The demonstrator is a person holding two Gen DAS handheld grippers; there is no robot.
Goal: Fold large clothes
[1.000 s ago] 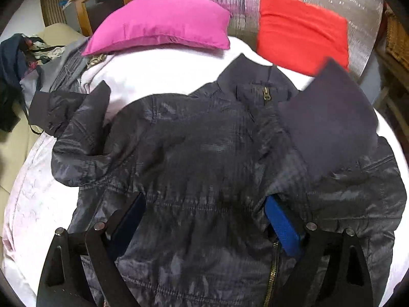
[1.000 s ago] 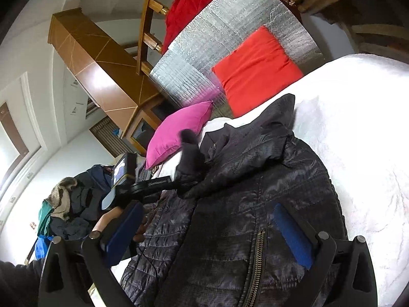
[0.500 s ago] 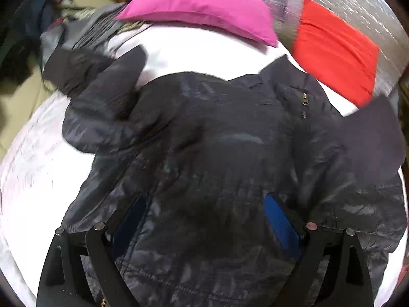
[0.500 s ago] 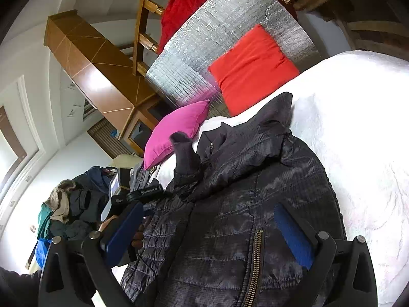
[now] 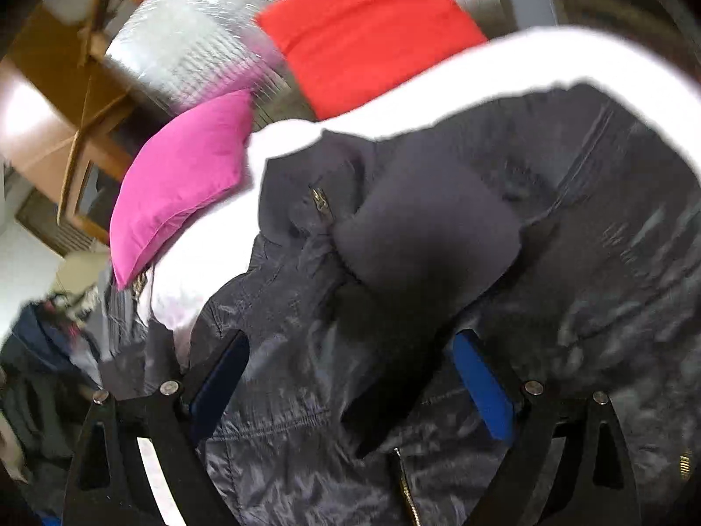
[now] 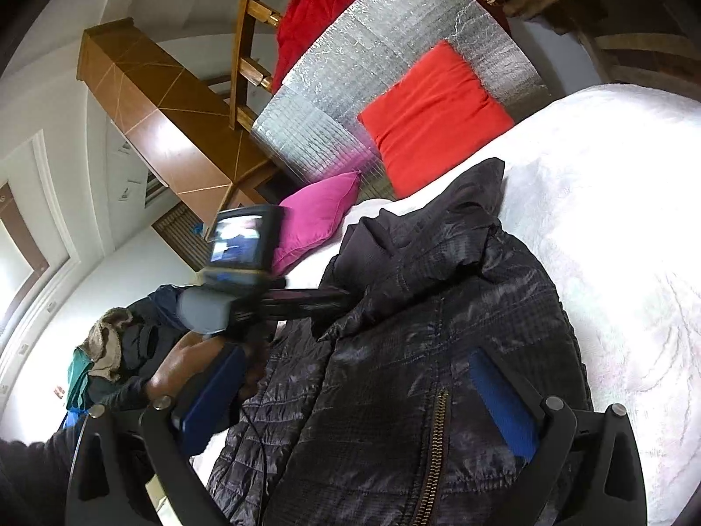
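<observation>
Now left hand-held gripper (image 5: 350,377) has swung toward jacket (image 5: 438,307) collar.

No readable text, label, brand or number is found. The small screen (image 6: 238,236) on the left tongs' handle is blurred; nothing can be read on it. No print is made out on the dark jacket (image 6: 438,350).
</observation>
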